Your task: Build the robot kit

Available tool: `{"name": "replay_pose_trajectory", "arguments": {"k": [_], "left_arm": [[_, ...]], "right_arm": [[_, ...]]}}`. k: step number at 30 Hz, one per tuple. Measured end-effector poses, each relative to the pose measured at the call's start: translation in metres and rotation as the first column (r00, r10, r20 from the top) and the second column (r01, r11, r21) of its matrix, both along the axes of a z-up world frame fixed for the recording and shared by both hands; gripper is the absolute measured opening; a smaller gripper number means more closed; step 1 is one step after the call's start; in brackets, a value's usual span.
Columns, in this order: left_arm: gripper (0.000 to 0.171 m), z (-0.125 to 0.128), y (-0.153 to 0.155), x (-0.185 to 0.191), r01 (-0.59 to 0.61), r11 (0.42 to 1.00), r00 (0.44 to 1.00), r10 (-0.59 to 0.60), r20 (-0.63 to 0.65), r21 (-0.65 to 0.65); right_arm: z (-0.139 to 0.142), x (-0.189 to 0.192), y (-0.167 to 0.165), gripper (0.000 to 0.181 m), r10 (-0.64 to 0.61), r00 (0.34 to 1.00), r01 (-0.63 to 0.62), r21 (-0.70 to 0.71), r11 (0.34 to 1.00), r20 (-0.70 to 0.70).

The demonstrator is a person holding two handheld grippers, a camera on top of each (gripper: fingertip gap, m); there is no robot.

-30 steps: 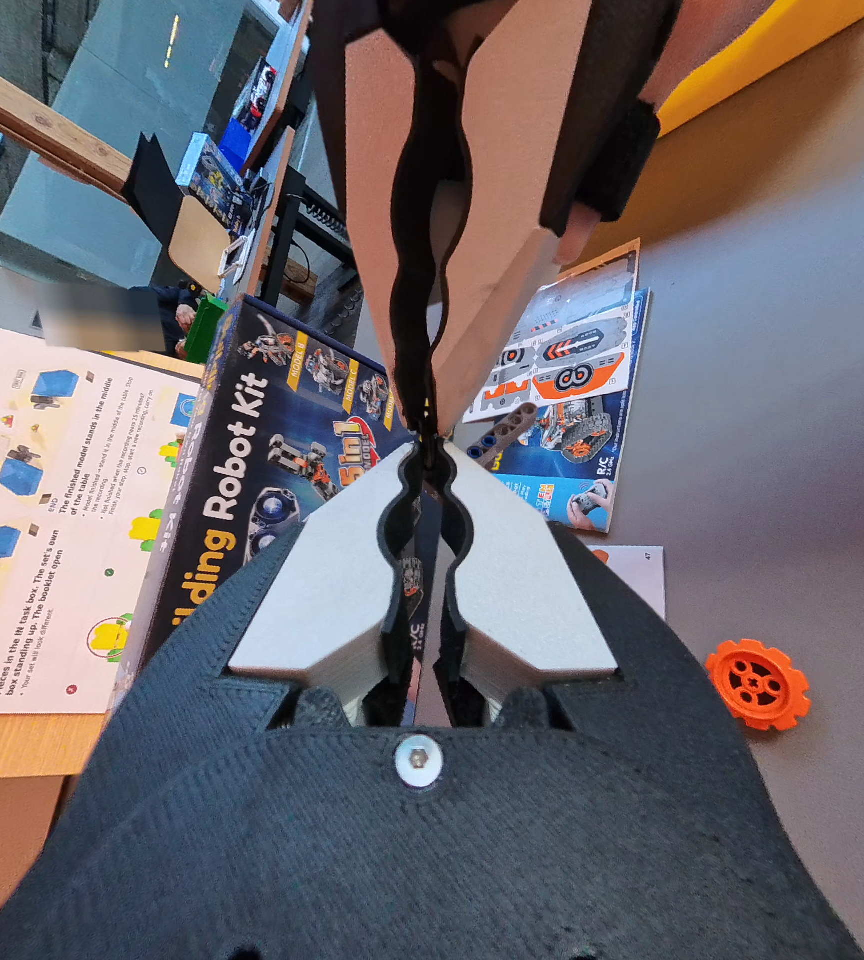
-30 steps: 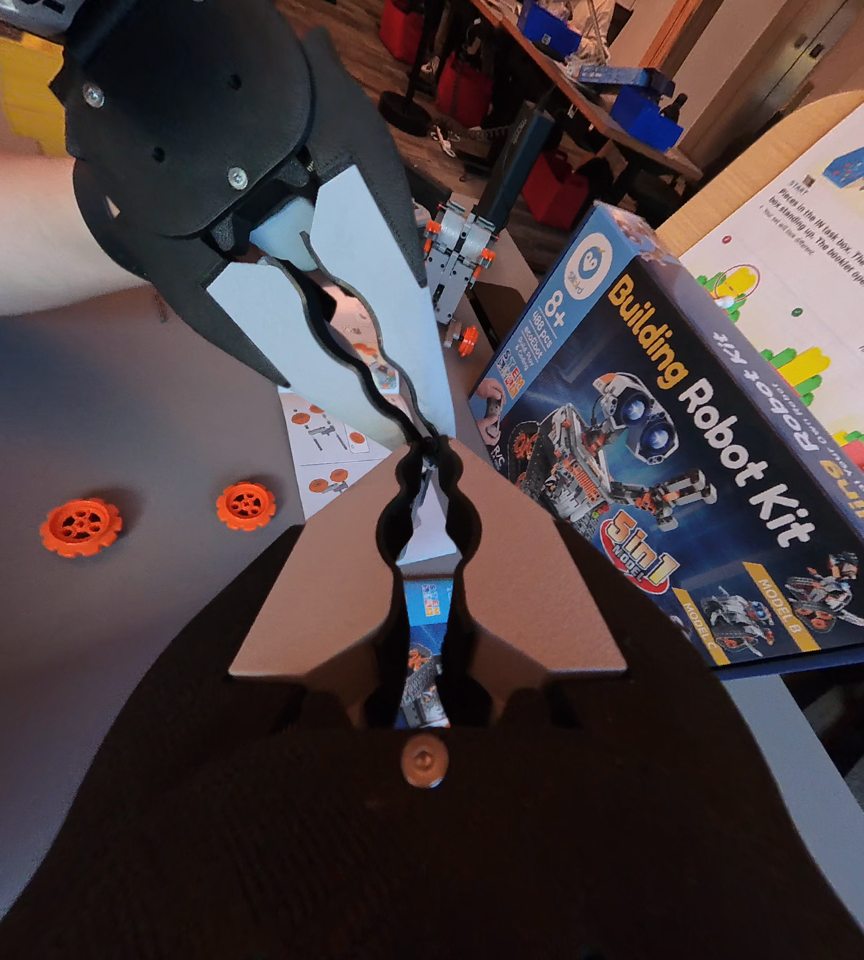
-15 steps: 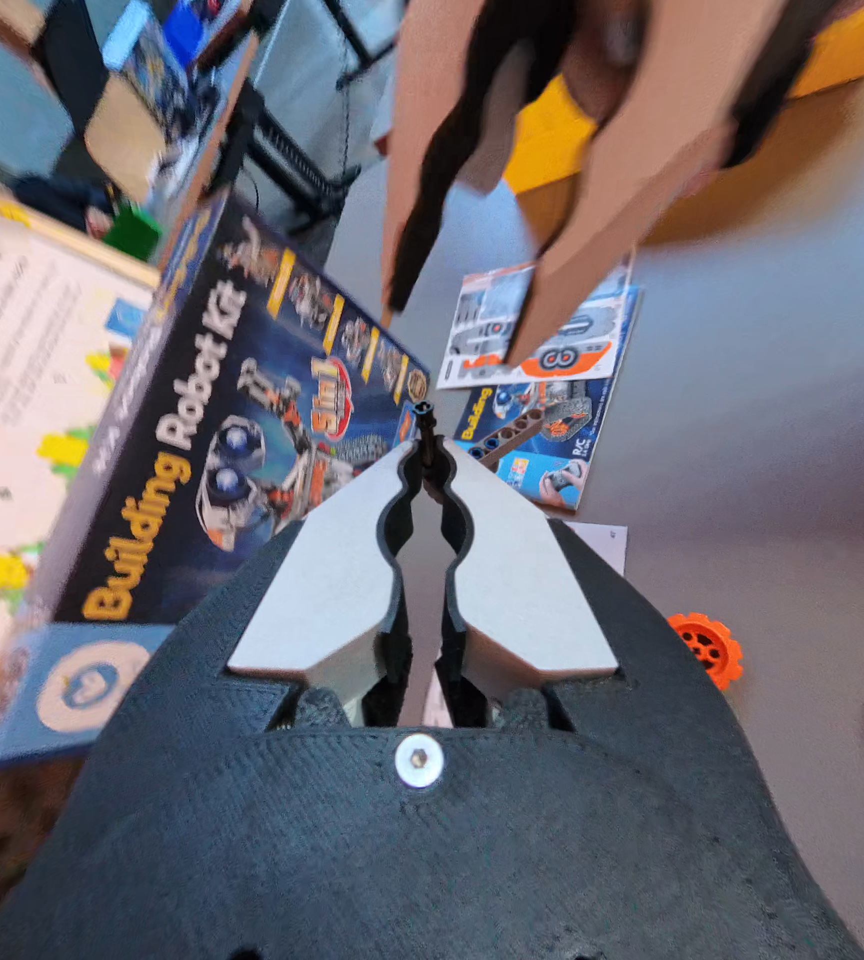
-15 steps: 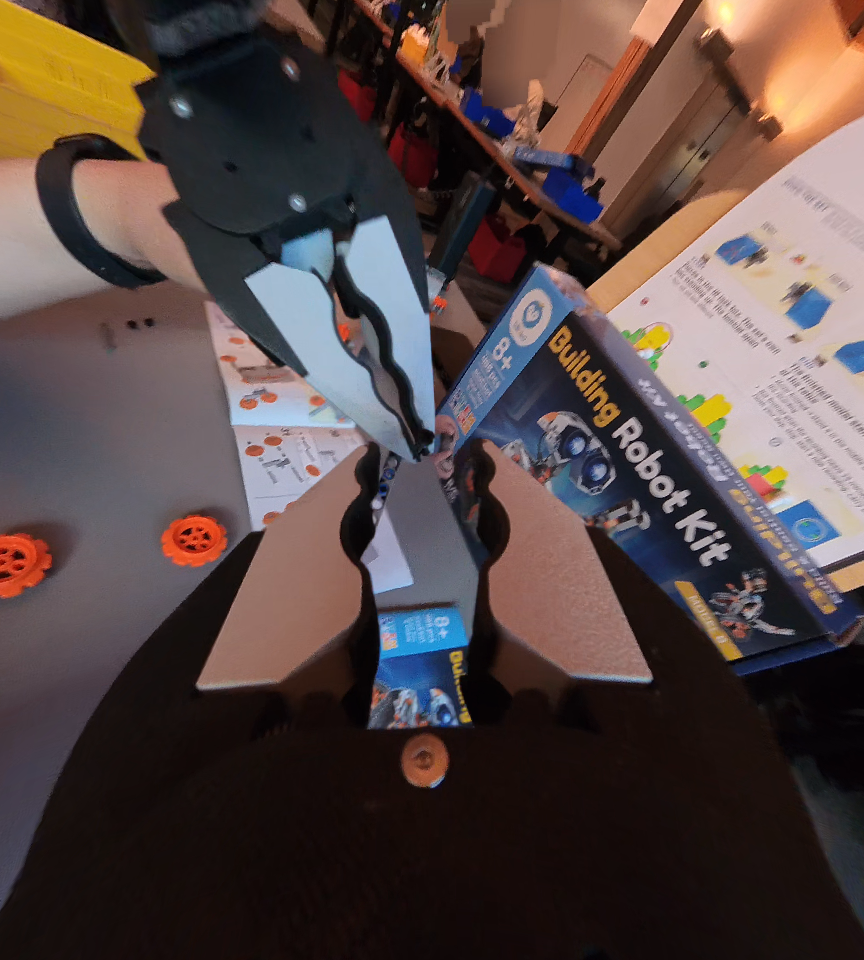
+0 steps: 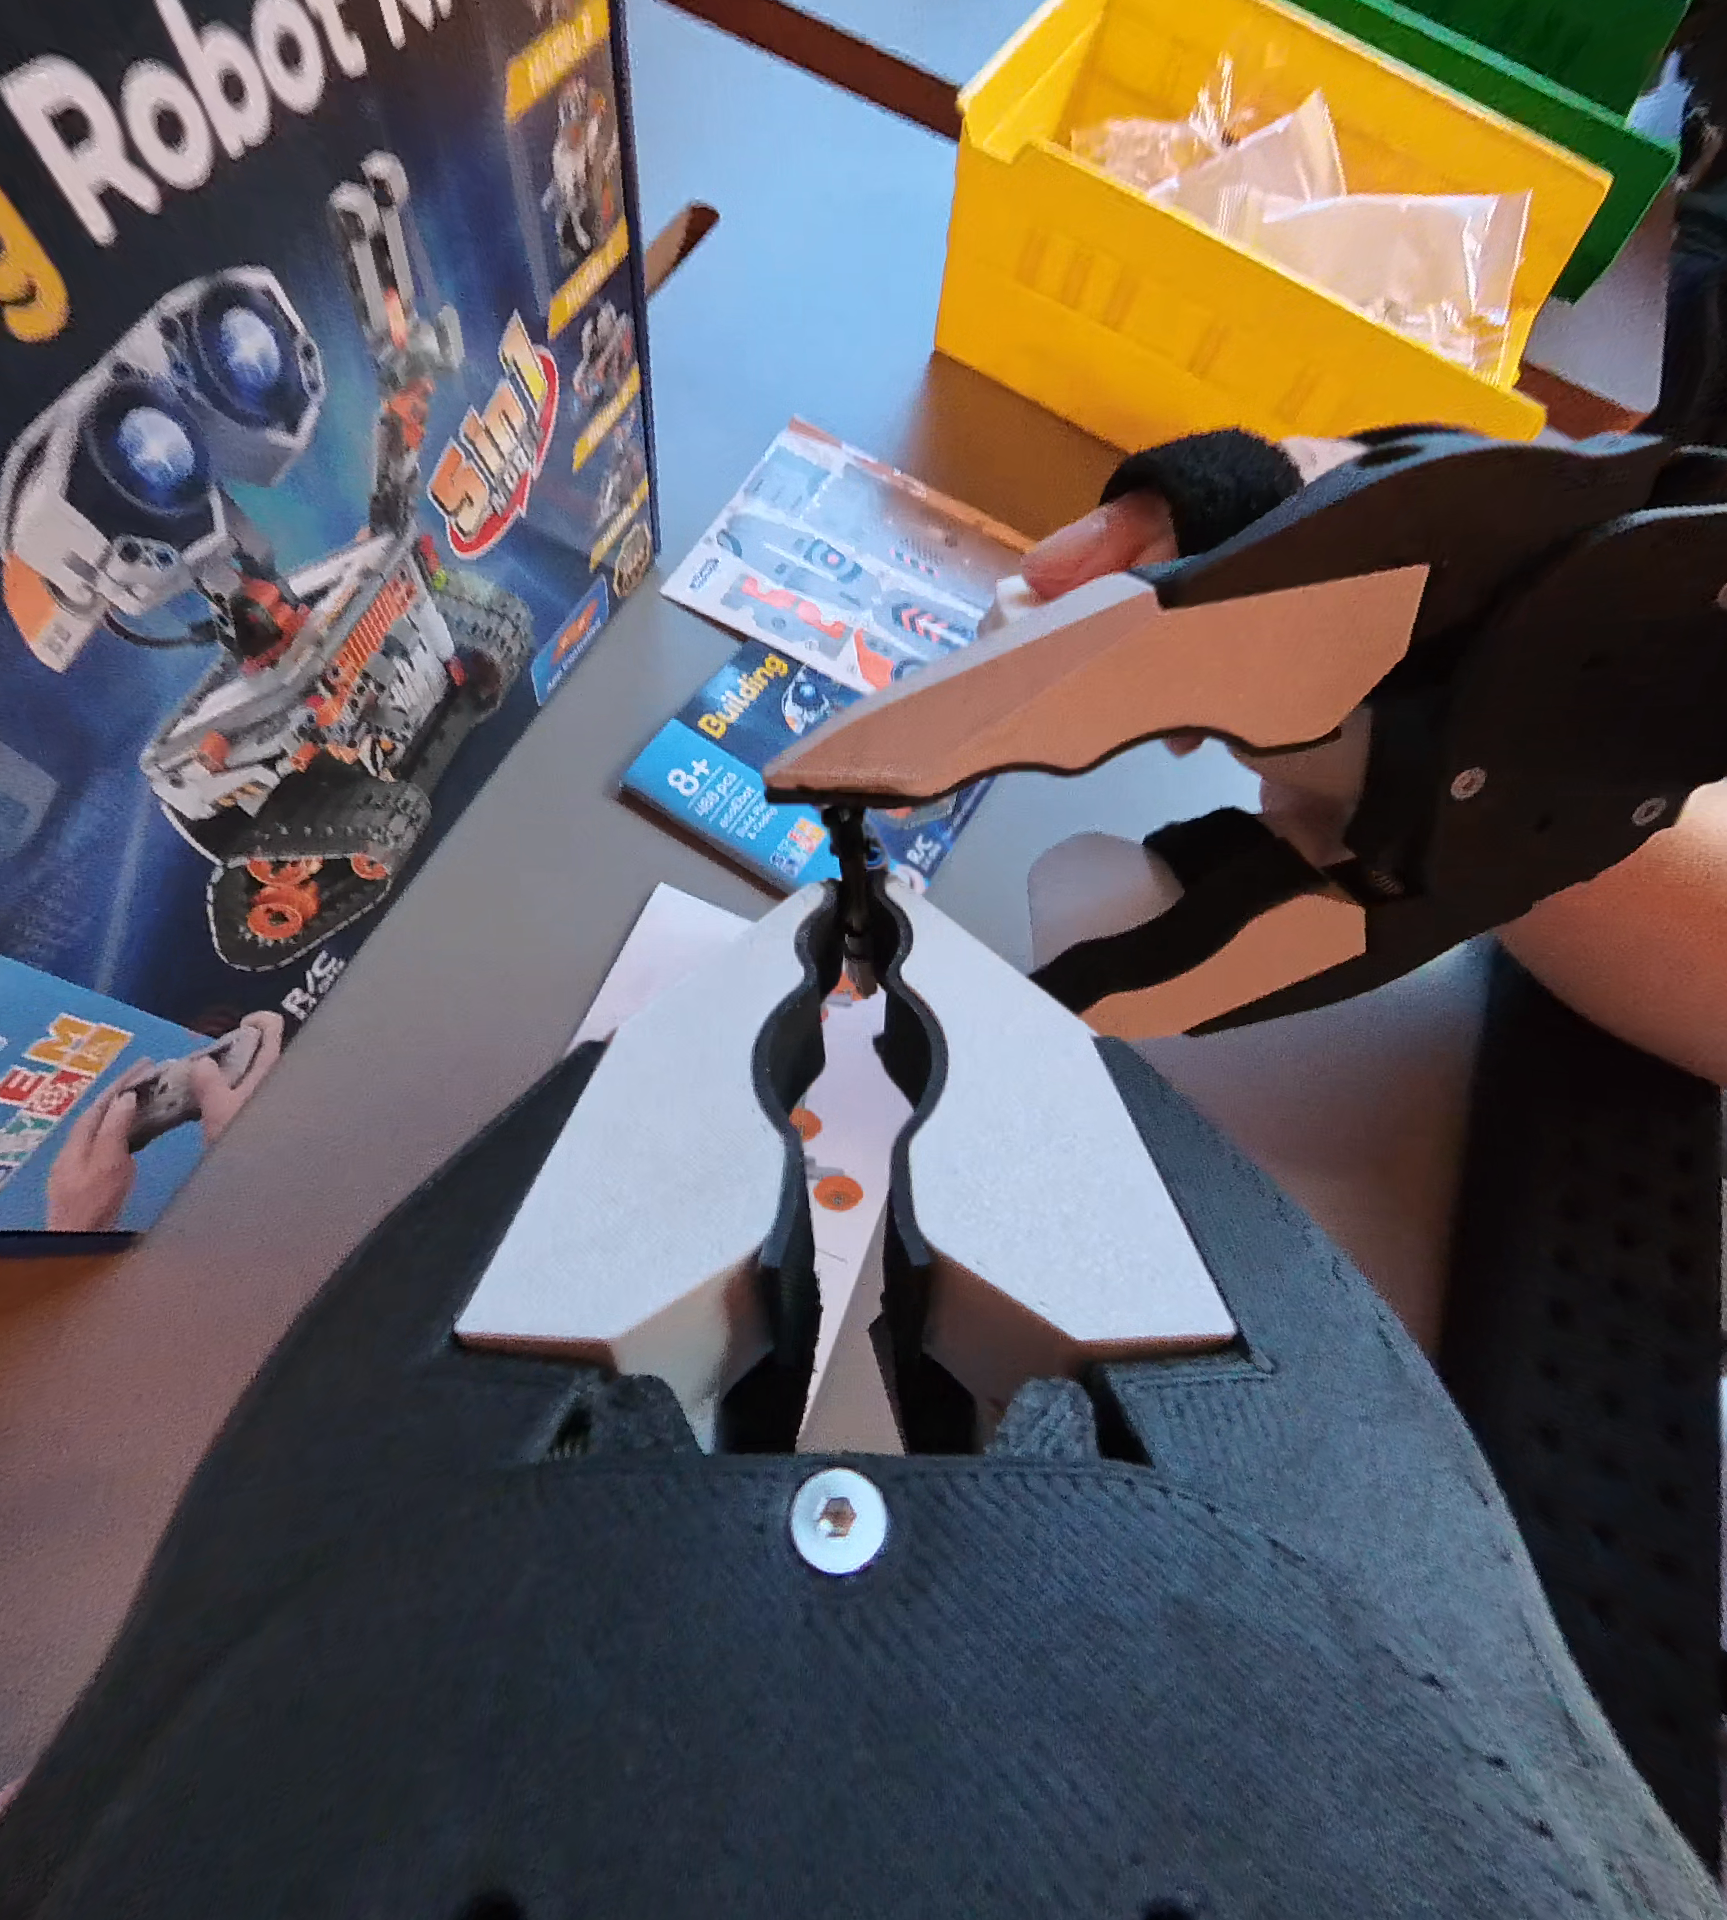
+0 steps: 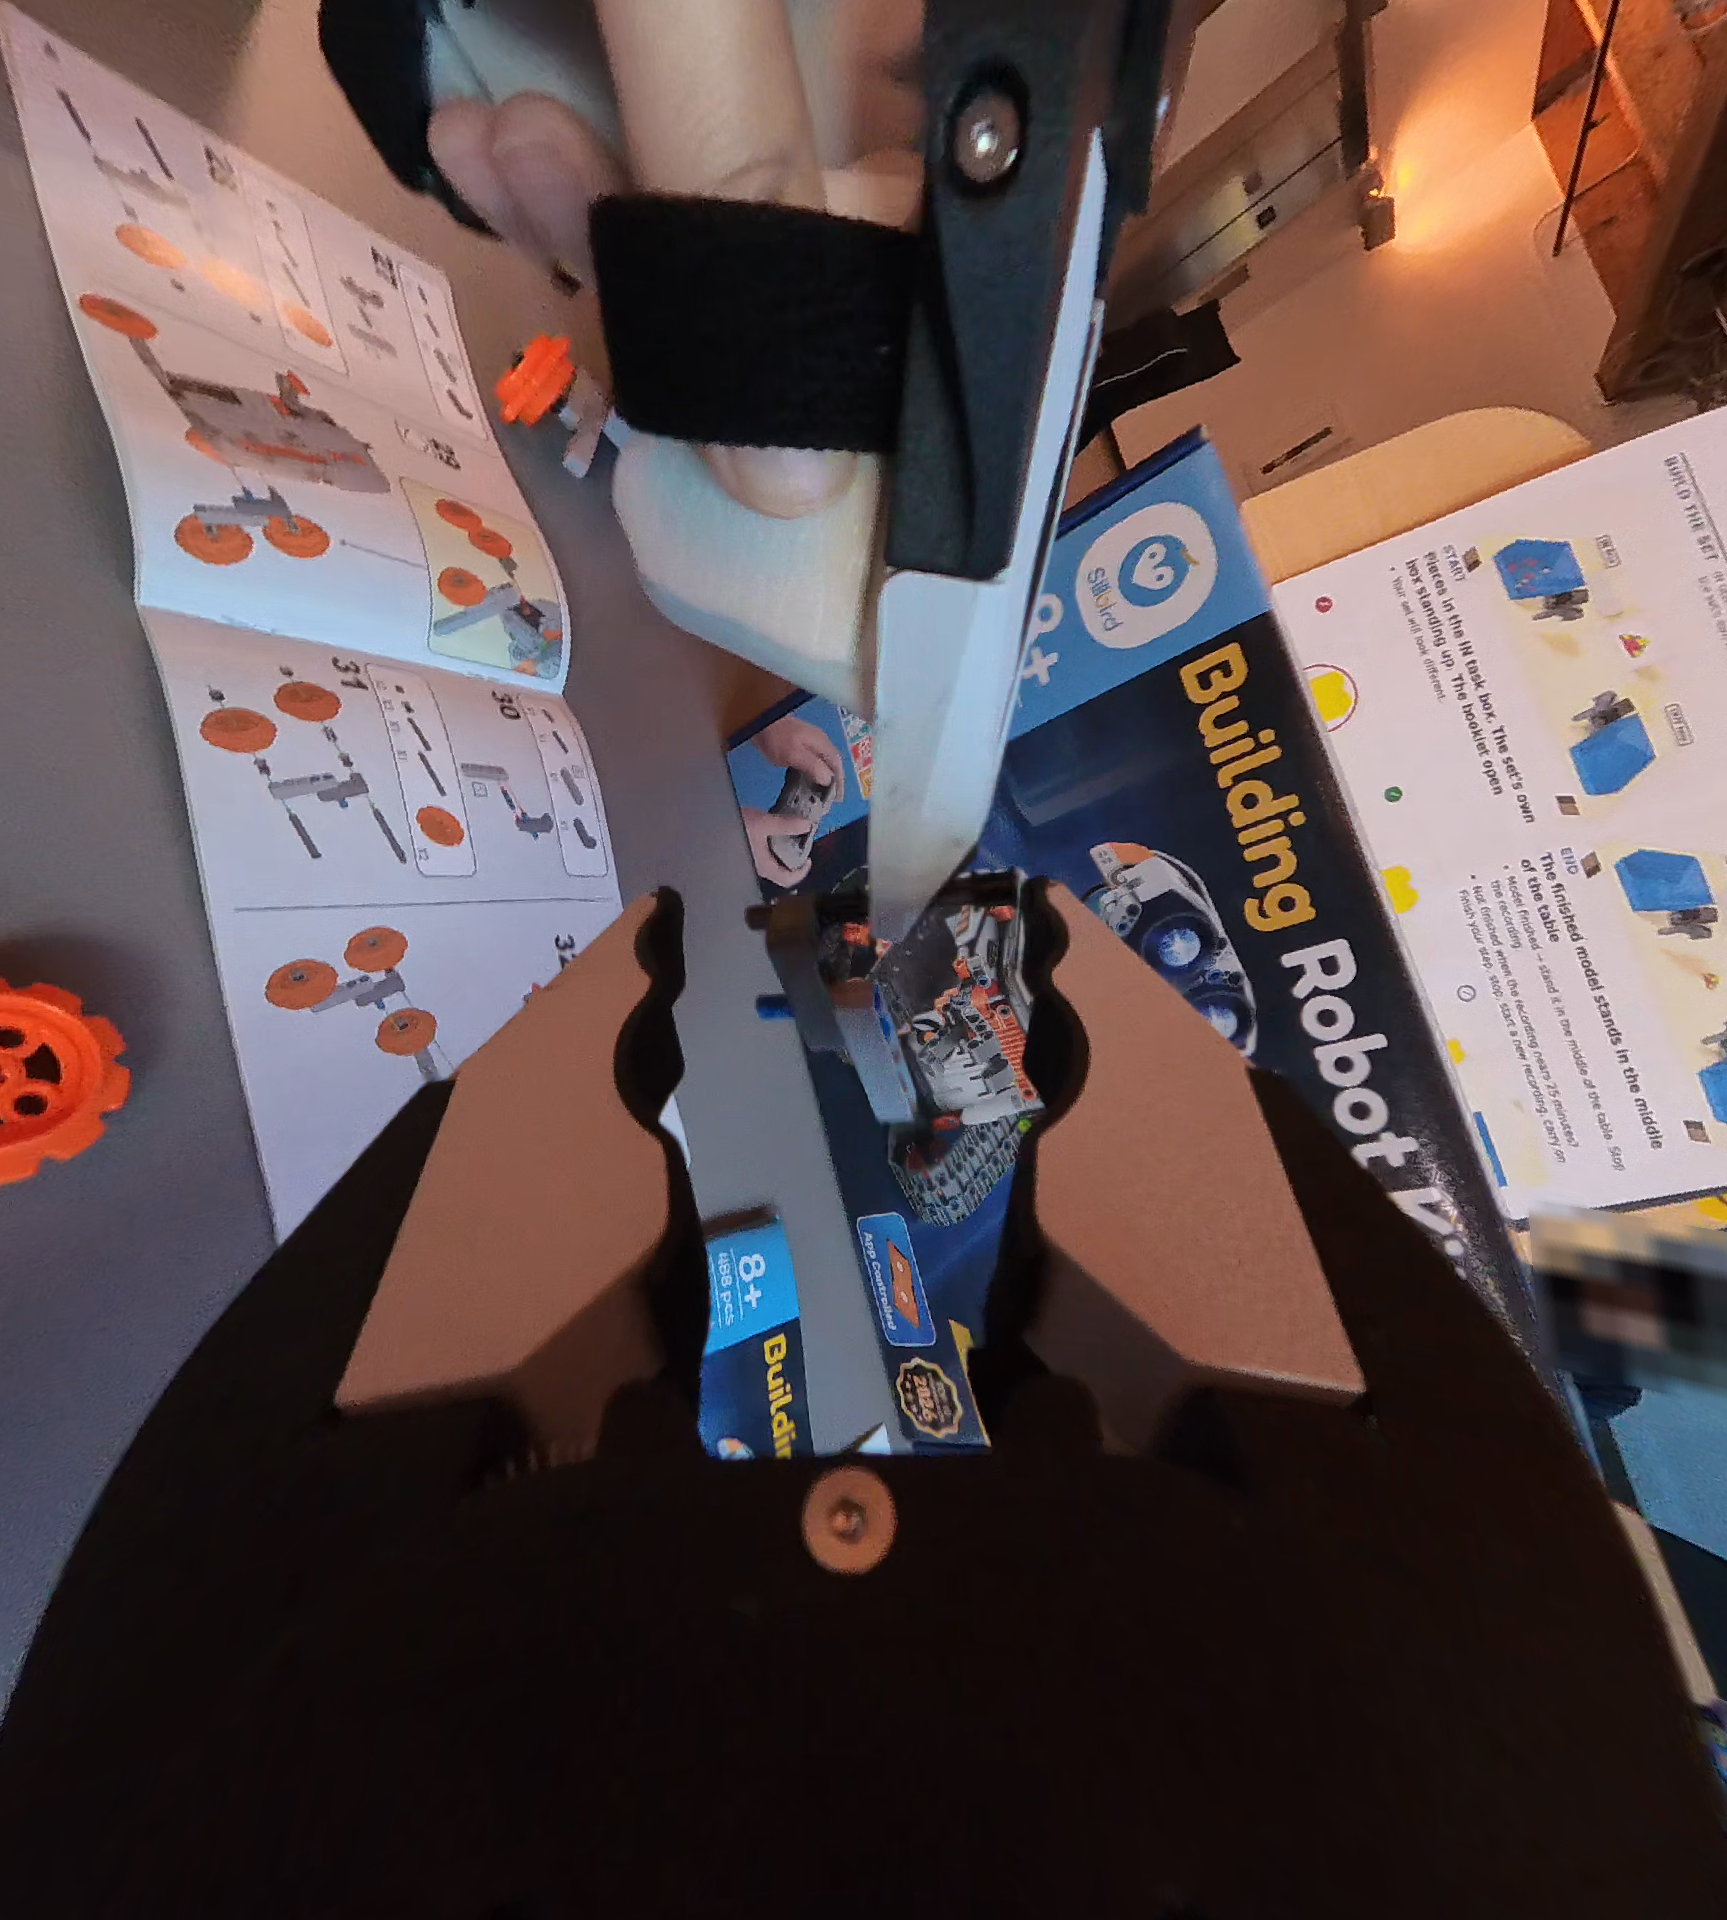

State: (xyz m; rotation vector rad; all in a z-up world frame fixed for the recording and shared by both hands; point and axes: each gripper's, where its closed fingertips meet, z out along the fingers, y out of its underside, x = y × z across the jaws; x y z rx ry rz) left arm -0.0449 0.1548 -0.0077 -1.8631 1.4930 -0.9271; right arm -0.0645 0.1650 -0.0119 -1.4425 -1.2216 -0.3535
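Black pin [image 5: 846, 862] — left gripper [image 5: 851, 914] pinching.

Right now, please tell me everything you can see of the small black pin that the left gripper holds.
The black pin is a thin, dark plastic-looking peg with a small flange near its top. It stands roughly upright, pinched at its lower end between the tips of the left gripper, which is shut on it. Its upper end meets the underside of one finger of the open right gripper. It hangs above the grey table, not touching it.
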Motion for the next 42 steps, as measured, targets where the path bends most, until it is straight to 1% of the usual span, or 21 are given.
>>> {"name": "replay_pose_trajectory", "arguments": {"k": [4, 7, 18, 23, 26, 30, 33, 36, 40, 42], "left_arm": [[0.001, -0.006, -0.01, 0.002, 0.041, 0.996, 0.999, -0.042, -0.017, -0.079], [0.001, -0.006, -0.013, 0.002, 0.049, 0.994, 0.999, -0.051, -0.014, -0.101], [0.001, 0.002, -0.018, 0.001, 0.072, 0.985, 0.997, -0.069, 0.027, -0.156], [0.0, 0.001, -0.019, 0.001, 0.081, 0.987, 0.997, -0.079, 0.016, -0.142], [0.001, 0.008, -0.021, 0.004, 0.107, 0.985, 0.993, -0.099, 0.063, -0.133], [0.001, 0.019, -0.029, 0.007, 0.17, 0.976, 0.979, -0.151, 0.139, -0.135], [0.001, 0.025, -0.033, 0.007, 0.204, 0.967, 0.967, -0.175, 0.183, -0.154], [0.001, 0.024, -0.035, 0.006, 0.22, 0.96, 0.965, -0.189, 0.18, -0.174], [0.001, 0.026, -0.036, 0.007, 0.216, 0.965, 0.965, -0.188, 0.182, -0.15], [0.001, 0.027, -0.036, 0.007, 0.208, 0.968, 0.966, -0.181, 0.183, -0.143]], "right_arm": [[0.001, 0.001, -0.003, 0.063, 0.035, 0.999, -0.035, 0.036, 0.999, 0.013], [0.0, -0.002, -0.009, 0.053, 0.083, 0.996, -0.084, 0.053, 0.995, 0.024], [0.009, -0.004, -0.014, 0.052, 0.113, 0.993, -0.111, 0.061, 0.992, -0.044], [0.008, -0.003, -0.015, 0.052, 0.113, 0.993, -0.112, 0.049, 0.993, -0.029], [0.015, 0.0, -0.017, 0.052, 0.109, 0.993, -0.107, 0.056, 0.993, -0.041], [0.026, 0.001, -0.024, 0.052, 0.132, 0.988, -0.127, 0.059, 0.99, -0.075], [0.03, 0.001, -0.028, 0.052, 0.145, 0.987, -0.14, 0.065, 0.988, -0.076], [0.029, 0.0, -0.031, 0.051, 0.159, 0.984, -0.156, 0.05, 0.987, -0.074], [0.032, 0.001, -0.031, 0.051, 0.166, 0.984, -0.161, 0.08, 0.984, -0.062], [0.033, 0.002, -0.03, 0.052, 0.162, 0.983, -0.157, 0.062, 0.986, -0.087]]}}
